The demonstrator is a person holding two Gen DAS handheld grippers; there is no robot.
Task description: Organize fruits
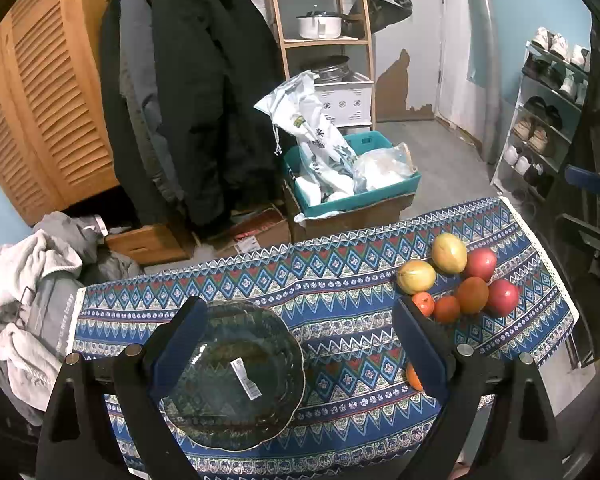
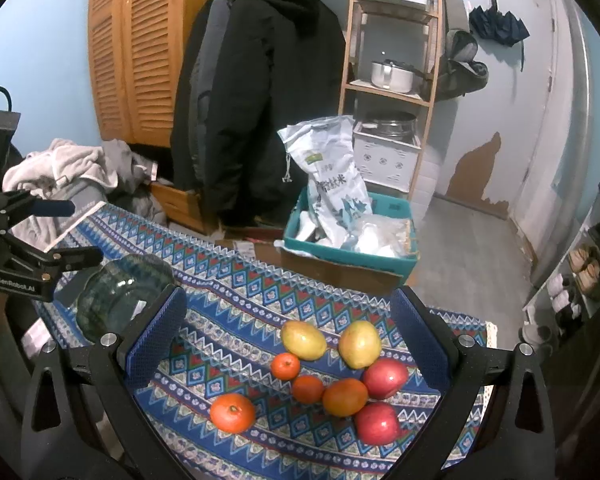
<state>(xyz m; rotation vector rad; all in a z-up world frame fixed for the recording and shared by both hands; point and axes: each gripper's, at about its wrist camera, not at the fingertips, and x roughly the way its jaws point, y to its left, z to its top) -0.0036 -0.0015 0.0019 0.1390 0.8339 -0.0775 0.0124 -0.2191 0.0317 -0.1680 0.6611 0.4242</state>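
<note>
Left gripper (image 1: 300,354): its jaws are standing wide apart, holding nothing, angling down over the table.
Bowl (image 1: 236,376): a glass bowl is sitting empty on the cloth, overlapping the left finger (image 1: 180,352) in the left wrist view.
Right gripper (image 2: 288,342): its jaws are spreading fully, gripping nothing, hovering above the fruit.
Fruit: two mangoes (image 2: 303,340), two apples (image 2: 385,378) and three oranges are lying clustered between the fingers in view; a fourth orange (image 2: 233,412) is lying apart, nearer the left finger.
Cloth (image 2: 228,280): blue patterned, covering the table.
Room: coats (image 2: 256,100) are hanging behind, a teal crate (image 2: 352,248) is sitting on a box, shelves (image 2: 392,92) are holding a pot.
</note>
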